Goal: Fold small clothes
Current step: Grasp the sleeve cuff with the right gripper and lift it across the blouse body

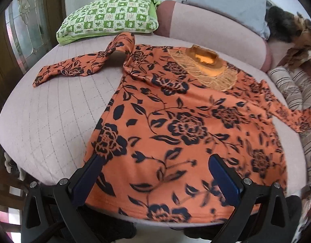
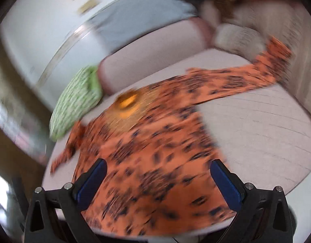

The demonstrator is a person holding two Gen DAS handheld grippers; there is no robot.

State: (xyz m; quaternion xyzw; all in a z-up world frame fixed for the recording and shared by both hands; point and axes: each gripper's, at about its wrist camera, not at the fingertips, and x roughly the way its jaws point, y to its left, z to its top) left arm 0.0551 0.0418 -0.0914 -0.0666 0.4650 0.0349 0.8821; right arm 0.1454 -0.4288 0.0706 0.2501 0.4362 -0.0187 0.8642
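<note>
An orange top with a dark floral print lies spread flat on a pale quilted bed, neck with a gold lace yoke at the far side, hem toward me. Its left sleeve stretches out to the left; its right sleeve stretches to the right. My left gripper is open above the hem, holding nothing. My right gripper is open above the lower right part of the top; that view is motion-blurred.
A green and white patterned pillow lies at the bed's far left, also in the right wrist view. A pink bolster and grey pillow run along the back. Striped cushions sit at the right edge.
</note>
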